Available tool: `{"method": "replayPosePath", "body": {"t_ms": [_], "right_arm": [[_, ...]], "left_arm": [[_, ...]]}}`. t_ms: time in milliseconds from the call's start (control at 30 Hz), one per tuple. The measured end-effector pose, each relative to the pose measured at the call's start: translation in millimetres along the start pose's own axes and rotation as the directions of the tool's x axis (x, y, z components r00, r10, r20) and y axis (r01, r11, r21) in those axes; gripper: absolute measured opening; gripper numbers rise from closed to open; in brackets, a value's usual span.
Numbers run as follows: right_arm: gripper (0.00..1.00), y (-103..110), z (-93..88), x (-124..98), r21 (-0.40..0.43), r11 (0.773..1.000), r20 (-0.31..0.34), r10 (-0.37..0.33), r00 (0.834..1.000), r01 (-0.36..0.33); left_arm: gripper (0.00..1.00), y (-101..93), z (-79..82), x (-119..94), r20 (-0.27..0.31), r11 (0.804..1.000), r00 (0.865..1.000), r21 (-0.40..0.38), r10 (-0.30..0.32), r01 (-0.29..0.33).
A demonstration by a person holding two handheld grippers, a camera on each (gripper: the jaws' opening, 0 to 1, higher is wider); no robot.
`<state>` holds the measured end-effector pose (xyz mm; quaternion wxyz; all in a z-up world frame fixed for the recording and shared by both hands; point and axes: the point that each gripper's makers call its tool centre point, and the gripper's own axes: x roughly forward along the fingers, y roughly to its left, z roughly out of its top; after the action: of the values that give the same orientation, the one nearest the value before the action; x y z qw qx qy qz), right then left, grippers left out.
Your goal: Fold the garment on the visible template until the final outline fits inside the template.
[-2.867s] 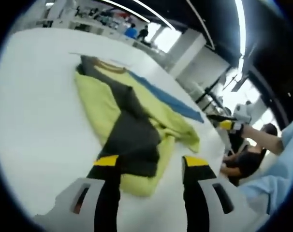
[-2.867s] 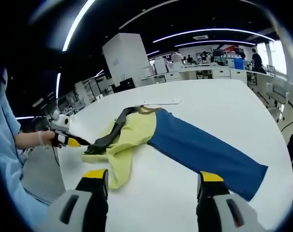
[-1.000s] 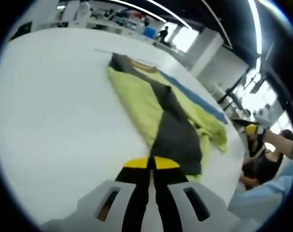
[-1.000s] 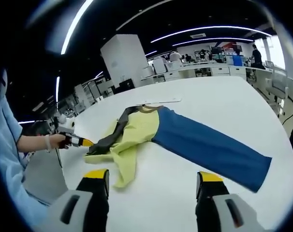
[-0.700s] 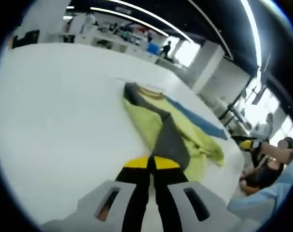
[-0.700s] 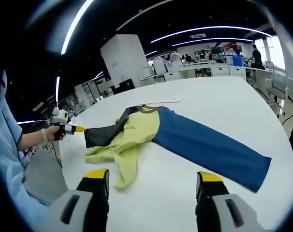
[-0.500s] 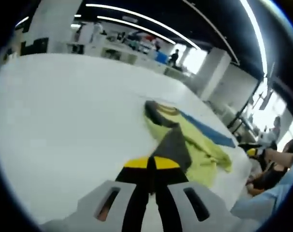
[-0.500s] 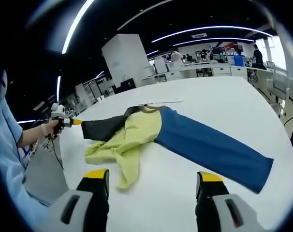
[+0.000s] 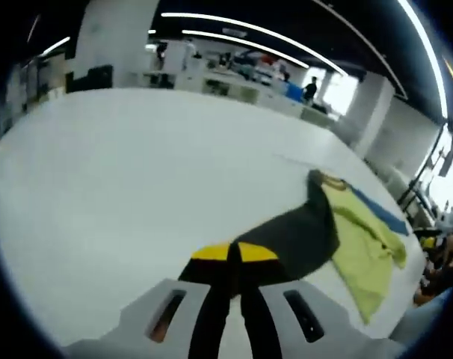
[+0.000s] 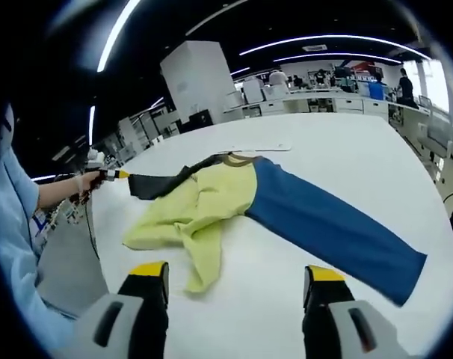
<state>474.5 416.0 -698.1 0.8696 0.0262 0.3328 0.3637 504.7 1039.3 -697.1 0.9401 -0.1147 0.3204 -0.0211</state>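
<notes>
- Left tool (image 9: 235,253), jaws clamped on the garment's dark sleeve (image 9: 297,238), draws it outward.
- Right tool (image 10: 232,278) hovers, jaws wide apart, empty.
- Garment (image 10: 211,198) sprawls unfolded on the surface (image 9: 122,172); folding has barely begun.

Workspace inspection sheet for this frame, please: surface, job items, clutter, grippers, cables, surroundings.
Surface: large white table, bare around the garment.
Job's things: yellow-green garment with one blue sleeve and one dark grey sleeve, unfolded; blue sleeve lies flat and stretched out; dark grey sleeve pulled out to the side. Thin pale template strip lies at the collar.
Clutter: nothing seen.
Grippers: left gripper shut on the dark grey sleeve's end; right gripper open, holding nothing, above the table.
Cables: nothing seen on the table.
Surroundings: open office with desks, ceiling light strips, people far behind.
</notes>
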Motion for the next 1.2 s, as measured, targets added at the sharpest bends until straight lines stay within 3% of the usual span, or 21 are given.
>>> {"method": "replayPosePath", "body": {"t_ms": [133,233,267,367,467,600,800,933,1033,1200], "right_arm": [[0.74,1,8.5,1,-0.020,1.000,0.014,-0.019,1.000,0.019],[0.74,8,14.4,3,-0.035,0.999,0.019,-0.030,0.999,0.031],[0.75,9,15.2,4,-0.041,0.998,0.016,-0.037,0.999,0.038],[0.75,12,14.1,9,-0.052,0.997,-0.003,-0.049,0.999,0.049],[0.75,9,14.0,11,-0.052,0.997,-0.018,-0.060,0.998,0.059],[0.75,15,13.8,18,-0.050,0.997,-0.033,-0.063,0.997,0.062],[0.75,22,15.3,24,-0.059,0.996,-0.050,-0.075,0.996,0.072],[0.75,27,12.5,26,-0.060,0.995,-0.067,-0.078,0.995,0.074],[0.74,29,10.0,27,-0.057,0.996,-0.074,-0.077,0.994,0.072],[0.74,30,5.1,30,-0.054,0.997,-0.086,-0.068,0.994,0.063]], "left_arm": [[0.00,25.5,2.8,13,-0.022,1.000,1.000,0.003,0.019,-0.019],[0.00,47.9,0.9,23,-0.062,0.998,0.997,0.048,0.052,-0.049],[0.00,61.3,4.6,29,-0.065,0.997,0.996,0.034,0.066,-0.064],[0.00,74.7,15.5,35,-0.049,0.997,0.996,0.017,0.070,-0.069],[0.00,100.0,23.9,55,-0.071,0.995,0.993,0.042,0.096,-0.093],[0.00,108.7,25.8,65,-0.080,0.992,0.989,0.052,0.121,-0.117],[0.00,120.4,19.8,88,-0.147,0.990,0.982,0.093,0.119,-0.106],[0.00,123.6,15.9,99,-0.168,0.992,0.979,0.071,0.117,-0.106],[0.00,124.4,18.0,99,-0.169,0.993,0.979,0.057,0.114,-0.106],[0.00,119.8,14.1,89,-0.221,0.991,0.968,0.091,0.120,-0.102]]}}
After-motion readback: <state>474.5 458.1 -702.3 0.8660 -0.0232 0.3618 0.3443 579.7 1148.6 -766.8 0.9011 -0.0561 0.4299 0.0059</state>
